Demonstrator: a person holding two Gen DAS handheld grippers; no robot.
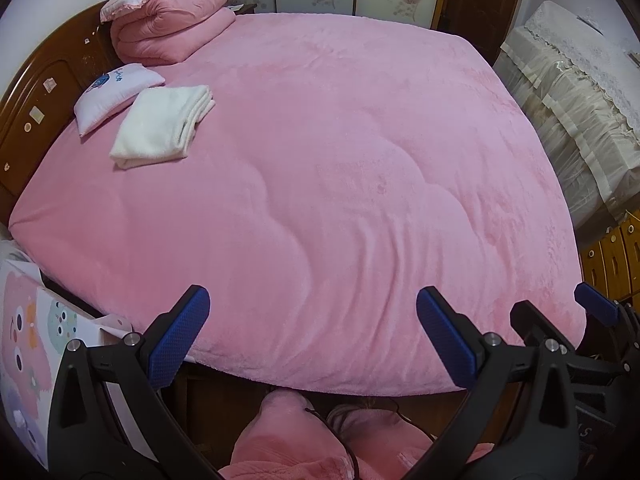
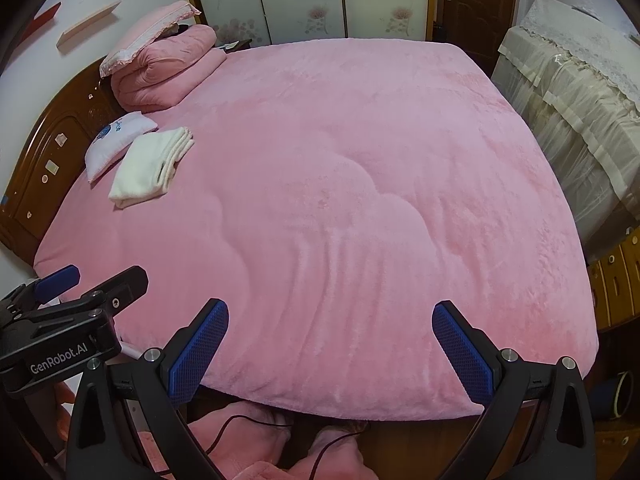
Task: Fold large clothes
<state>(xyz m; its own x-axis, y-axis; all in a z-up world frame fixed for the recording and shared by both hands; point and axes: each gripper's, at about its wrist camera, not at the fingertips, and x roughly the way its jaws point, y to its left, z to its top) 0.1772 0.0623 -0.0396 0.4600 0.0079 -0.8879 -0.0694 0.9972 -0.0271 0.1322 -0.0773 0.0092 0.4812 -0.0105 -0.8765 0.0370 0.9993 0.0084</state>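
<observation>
Both grippers, left gripper [image 1: 312, 328] and right gripper [image 2: 330, 346], hover over the bed's near edge, jaws wide apart and empty. Folded white garment [image 1: 162, 126] lies on the pink bedspread [image 1: 340, 168], just beside a small pillow [image 1: 116, 94].

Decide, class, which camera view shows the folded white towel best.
The left wrist view: the towel appears larger there, with its stacked folded edges clear, beside the small pillow. The right wrist view shows the same towel whole but smaller and nearer the picture's left side, still next to the pillow.
</observation>
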